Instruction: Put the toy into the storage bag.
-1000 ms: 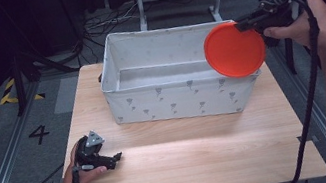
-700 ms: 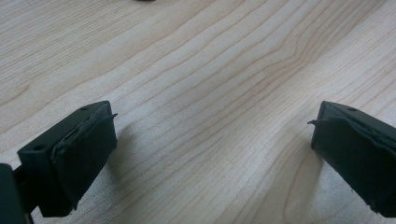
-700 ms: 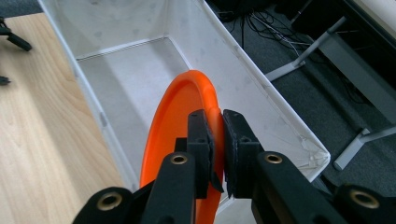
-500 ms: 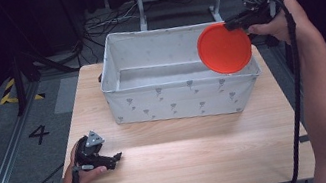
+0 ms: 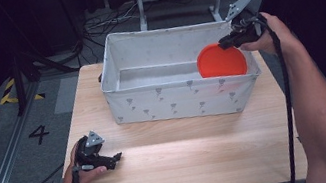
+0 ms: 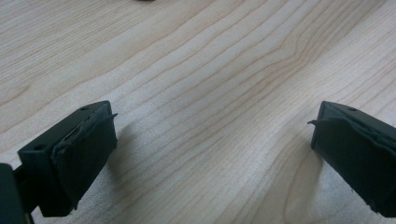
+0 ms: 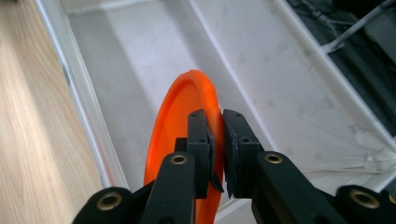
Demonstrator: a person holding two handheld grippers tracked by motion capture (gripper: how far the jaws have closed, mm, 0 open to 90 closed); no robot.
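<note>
Two grippers are in use, one active and one idle. The right gripper (image 5: 229,40) is clenched on the rim of an orange plate (image 5: 221,61); in the right gripper view its jaws pinch the plate's (image 7: 180,121) edge from both faces. The plate is carried on edge, tilted, its lower part inside the white fabric bin (image 5: 180,101) at the bin's right end, its upper rim near the top of the wall. An edge grip suits a thin, flat disc: the jaws cannot span its width, and holding it upright lets it pass between the bin walls. Whether the plate touches the bin floor cannot be told.

The left gripper (image 5: 112,159) rests low at the table's (image 5: 189,163) near left corner, well apart from the bin. Its jaws stand wide apart over bare wood in the left gripper view, holding nothing. Parked there, it stays out of the working arm's way.

Judged from this layout, the step in hand is lowering the plate into the bin. Release too high risks the plate tipping or rolling against the wall.
</note>
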